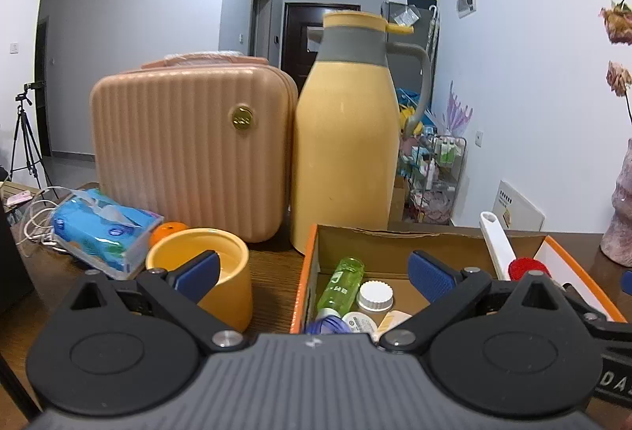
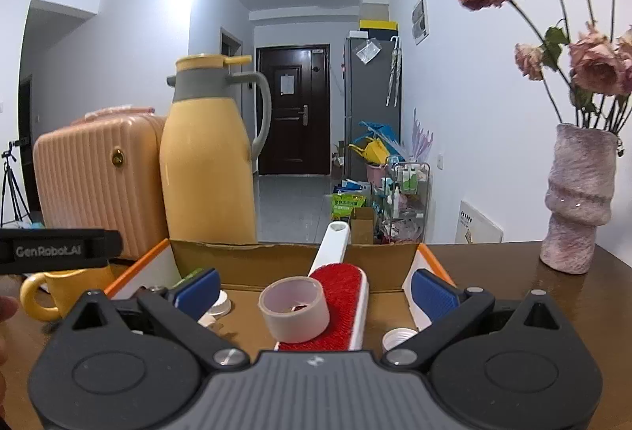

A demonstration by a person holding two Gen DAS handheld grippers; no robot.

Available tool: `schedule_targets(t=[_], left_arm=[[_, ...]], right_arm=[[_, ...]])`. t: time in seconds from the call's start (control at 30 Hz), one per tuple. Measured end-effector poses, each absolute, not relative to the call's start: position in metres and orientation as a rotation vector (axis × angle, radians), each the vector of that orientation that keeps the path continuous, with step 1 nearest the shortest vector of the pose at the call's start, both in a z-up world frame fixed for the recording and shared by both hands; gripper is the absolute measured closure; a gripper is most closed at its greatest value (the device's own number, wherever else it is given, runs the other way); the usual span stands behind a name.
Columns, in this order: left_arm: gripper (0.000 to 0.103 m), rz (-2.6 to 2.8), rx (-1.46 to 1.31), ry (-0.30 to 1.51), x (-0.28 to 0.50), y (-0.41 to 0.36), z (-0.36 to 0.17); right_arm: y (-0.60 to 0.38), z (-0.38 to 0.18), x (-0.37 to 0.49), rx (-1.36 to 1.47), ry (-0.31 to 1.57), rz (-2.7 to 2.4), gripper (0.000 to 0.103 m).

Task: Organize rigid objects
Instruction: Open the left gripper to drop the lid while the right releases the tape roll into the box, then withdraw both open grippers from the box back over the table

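Note:
An open cardboard box [image 1: 395, 240] with orange edges sits on the brown table; it also shows in the right wrist view [image 2: 276, 256]. It holds a green bottle [image 1: 341, 283], a white-capped bottle [image 1: 374, 296], a roll of tape [image 2: 294, 307] and a red lint brush [image 2: 341, 295] with a white handle. My left gripper [image 1: 314, 274] is open and empty, hovering over the box's left edge. My right gripper [image 2: 316, 291] is open and empty over the box, with the tape roll between its fingers' line of sight.
A yellow thermos jug [image 1: 343, 137] and a pink ribbed case [image 1: 189, 149] stand behind the box. A yellow mug [image 1: 209, 272] and a blue tissue pack [image 1: 104, 228] lie left of it. A pink vase [image 2: 576, 200] of dried roses stands at right.

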State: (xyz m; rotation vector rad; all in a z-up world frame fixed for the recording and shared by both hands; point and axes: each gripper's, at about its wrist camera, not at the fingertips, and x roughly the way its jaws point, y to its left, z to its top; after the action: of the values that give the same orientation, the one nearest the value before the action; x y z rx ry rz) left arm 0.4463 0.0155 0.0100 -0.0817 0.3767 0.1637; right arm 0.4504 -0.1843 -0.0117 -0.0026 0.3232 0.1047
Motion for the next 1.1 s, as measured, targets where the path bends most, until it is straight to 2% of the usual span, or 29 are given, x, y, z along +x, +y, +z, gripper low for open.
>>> schedule_targets(t=[0.47,1.1], left_arm=[[0.000,0.145,-0.056,0.332,0.345,0.022,0.034],[0.000,0.073,0.002,0.294,0.159,0.007,0.027]], right_arm=[[-0.200,0.015,0.358,0.010,0.268,0.111,0.000],[-0.216,0.029,0.166,-0.009,0.185,0.143,0.000]])
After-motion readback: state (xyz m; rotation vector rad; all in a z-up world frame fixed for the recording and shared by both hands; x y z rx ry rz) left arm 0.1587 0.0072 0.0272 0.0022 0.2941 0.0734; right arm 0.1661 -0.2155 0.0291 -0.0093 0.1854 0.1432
